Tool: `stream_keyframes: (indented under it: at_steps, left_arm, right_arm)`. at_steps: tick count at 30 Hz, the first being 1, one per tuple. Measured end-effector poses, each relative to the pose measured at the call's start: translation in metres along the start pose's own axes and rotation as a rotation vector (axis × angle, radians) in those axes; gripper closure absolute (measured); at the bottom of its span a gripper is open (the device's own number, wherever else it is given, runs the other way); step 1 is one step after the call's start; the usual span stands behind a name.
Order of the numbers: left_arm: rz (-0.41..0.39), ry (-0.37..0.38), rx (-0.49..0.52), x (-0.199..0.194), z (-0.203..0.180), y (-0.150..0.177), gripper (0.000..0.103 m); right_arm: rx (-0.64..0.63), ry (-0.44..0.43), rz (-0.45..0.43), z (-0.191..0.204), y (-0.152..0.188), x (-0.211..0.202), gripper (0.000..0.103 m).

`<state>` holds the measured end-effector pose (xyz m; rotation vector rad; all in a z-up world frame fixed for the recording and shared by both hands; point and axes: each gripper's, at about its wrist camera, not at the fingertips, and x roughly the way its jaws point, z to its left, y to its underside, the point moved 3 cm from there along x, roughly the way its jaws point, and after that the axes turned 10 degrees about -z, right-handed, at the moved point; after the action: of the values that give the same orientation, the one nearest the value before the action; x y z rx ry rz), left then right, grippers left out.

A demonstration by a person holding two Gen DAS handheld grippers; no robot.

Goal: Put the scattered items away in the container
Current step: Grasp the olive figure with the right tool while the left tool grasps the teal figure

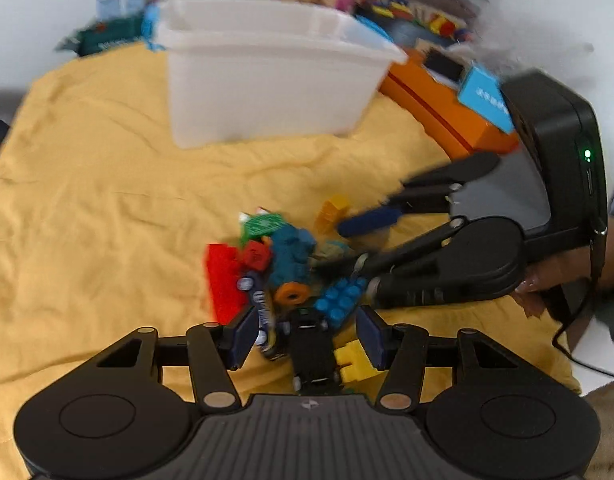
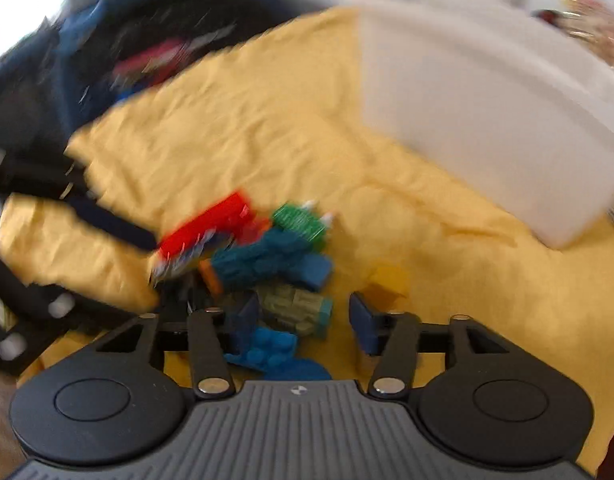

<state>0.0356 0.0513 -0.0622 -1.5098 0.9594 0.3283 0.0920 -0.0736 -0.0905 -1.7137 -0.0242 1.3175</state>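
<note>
A pile of toy pieces lies on the yellow cloth (image 1: 107, 180): a red brick (image 1: 223, 280), a teal piece (image 1: 291, 252), a green piece (image 1: 263, 224), an orange ring (image 1: 291, 294), a blue studded brick (image 1: 341, 296) and a yellow brick (image 1: 333, 208). My left gripper (image 1: 307, 336) is open and straddles a black toy car (image 1: 311, 344), with a battery (image 1: 265, 312) beside its left pad. My right gripper (image 2: 303, 320) is open over an olive block (image 2: 297, 308) and the blue brick (image 2: 267, 348); it enters the left wrist view from the right (image 1: 359, 244). The white bin (image 1: 267, 80) stands behind the pile.
An orange box (image 1: 439, 108) with a blue card lies right of the bin, and toy clutter sits behind it. A dark bag (image 2: 107, 60) lies at the cloth's far left in the right wrist view. A person's hand (image 1: 547, 280) holds the right gripper.
</note>
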Motion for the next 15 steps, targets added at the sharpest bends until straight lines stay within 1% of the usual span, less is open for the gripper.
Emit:
stream_keyframes:
  at_steps: [1, 2, 3, 4, 5, 7, 9, 12, 15]
  left_arm:
    - [0.000, 0.003, 0.007, 0.004, 0.000, -0.003, 0.047]
    - [0.006, 0.015, 0.008, 0.009, 0.000, -0.007, 0.047]
    - [0.011, 0.022, 0.010, 0.014, 0.000, -0.010, 0.047]
    - [0.011, 0.024, 0.019, 0.017, 0.000, -0.014, 0.047]
    - [0.014, 0.024, 0.032, 0.021, 0.000, -0.016, 0.047]
    - [0.033, 0.013, 0.052, 0.031, 0.000, -0.020, 0.049]
    - [0.045, 0.016, 0.080, 0.040, -0.001, -0.025, 0.051]
    - [0.089, 0.009, 0.140, 0.055, -0.004, -0.027, 0.075]
    - [0.145, 0.030, 0.133, 0.060, -0.001, -0.022, 0.076]
  right_arm:
    - [-0.053, -0.030, 0.025, 0.004, 0.000, 0.003, 0.051]
    - [-0.107, -0.039, 0.060, 0.008, 0.002, 0.005, 0.051]
    - [-0.169, -0.032, 0.097, 0.013, 0.006, 0.008, 0.057]
    - [-0.218, -0.035, 0.090, 0.018, 0.008, 0.006, 0.067]
    - [-0.233, -0.052, 0.087, 0.021, 0.008, 0.005, 0.073]
    - [-0.238, -0.056, 0.105, 0.026, 0.010, 0.002, 0.076]
    - [-0.233, -0.042, 0.096, 0.030, 0.012, -0.003, 0.077]
    - [-0.155, -0.017, 0.079, 0.032, 0.021, -0.014, 0.079]
    - [-0.061, 0.025, 0.065, 0.030, 0.037, -0.029, 0.081]
